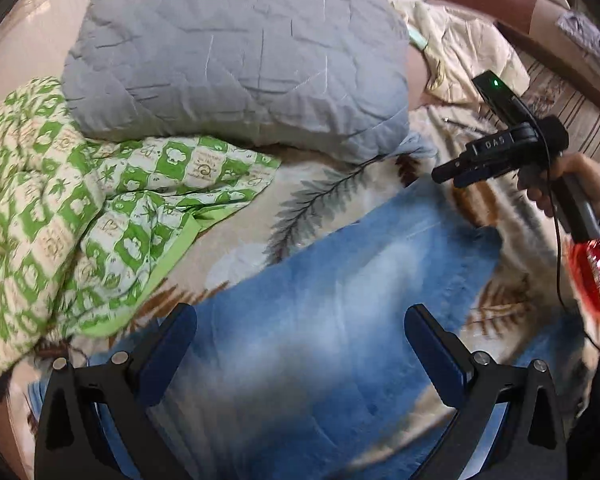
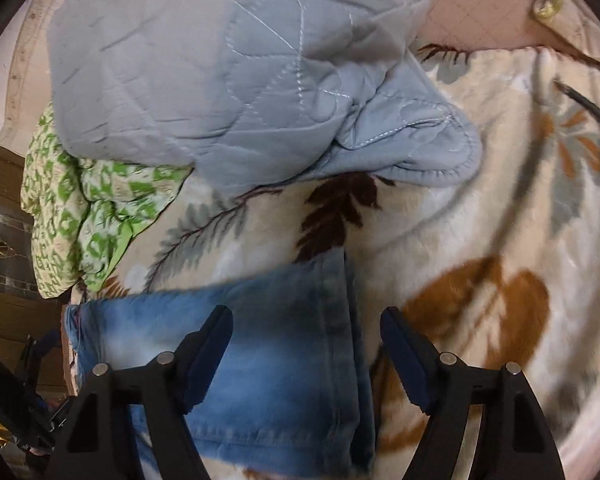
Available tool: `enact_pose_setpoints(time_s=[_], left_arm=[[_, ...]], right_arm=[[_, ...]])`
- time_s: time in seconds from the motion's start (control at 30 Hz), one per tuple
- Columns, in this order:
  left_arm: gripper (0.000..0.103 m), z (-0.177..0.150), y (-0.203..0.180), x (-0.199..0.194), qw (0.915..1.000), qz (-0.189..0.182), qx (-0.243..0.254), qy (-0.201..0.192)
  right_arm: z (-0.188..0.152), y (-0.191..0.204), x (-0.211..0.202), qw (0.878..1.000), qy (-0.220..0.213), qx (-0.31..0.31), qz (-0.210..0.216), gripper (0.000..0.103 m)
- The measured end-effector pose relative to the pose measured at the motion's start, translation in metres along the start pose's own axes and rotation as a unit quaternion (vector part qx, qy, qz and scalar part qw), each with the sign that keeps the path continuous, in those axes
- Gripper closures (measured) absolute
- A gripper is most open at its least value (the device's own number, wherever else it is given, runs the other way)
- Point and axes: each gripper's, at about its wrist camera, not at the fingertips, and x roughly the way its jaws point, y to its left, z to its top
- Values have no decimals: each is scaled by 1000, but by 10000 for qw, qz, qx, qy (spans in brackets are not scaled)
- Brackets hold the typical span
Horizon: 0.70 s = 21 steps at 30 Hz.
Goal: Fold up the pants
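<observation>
Two hand-held grippers, left (image 1: pixel 300 340) and right (image 2: pixel 306 344), both wide and empty, hover over blue jeans (image 1: pixel 340 300) lying on my leaf-print blanket (image 2: pixel 480 240). Folding looks started; final folds remain.

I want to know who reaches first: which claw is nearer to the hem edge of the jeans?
Right. The right claw straddles the jeans' hem edge; the left claw hovers over mid-fabric.
</observation>
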Motion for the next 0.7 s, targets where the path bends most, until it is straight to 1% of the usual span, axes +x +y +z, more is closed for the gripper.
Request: enact_pose_setpoints(time_s=[0.1,0.17,0.2,0.23,0.27,0.3,0.33,0.37,0.47,0.53,0.6,0.63,0.67,0.7], left_arm=[[0,5,4,13,9997,17,230,21],[0,8,4,26,9987,23,504,60],[0,9,2,32,9978,11,657,115],[0,11,2,38,9969,-21,776,157],[0,13,1,44,9955,-82,924,199],[0,15,0,50,9944,-136,1028,223],[0,19,0,57,9933,-221,1109,247],[0,22,0,65,9927,-274,1142,280],[0,32,5,87,9920,-351,1121,466],[0,35,6,99,9914,-401,1095,590],[1,36,7,110,9902,-411,1077,794],[3,35,7,116,9894,-403,1060,902],[18,34,7,121,9882,-419,1054,1026],[48,32,6,125,9870,-431,1061,1125]], right_arm=[[8,1,15,9999,75,-98,58,29],[12,4,24,9997,119,-177,125,40],[13,6,26,9996,112,-245,112,41],[13,10,27,9992,73,-401,42,47],[13,13,26,9985,29,-541,-51,62],[12,14,25,9980,11,-619,-91,70],[12,14,23,9977,13,-672,-52,88],[10,16,20,9973,17,-740,23,97],[5,23,13,9946,-20,-1033,-11,98],[2,26,13,9936,0,-1132,-3,98],[1,29,14,9928,36,-1201,-15,98],[1,29,15,9925,43,-1218,-46,98],[1,28,16,9924,47,-1225,-74,98],[2,27,18,9926,55,-1209,-92,98]])
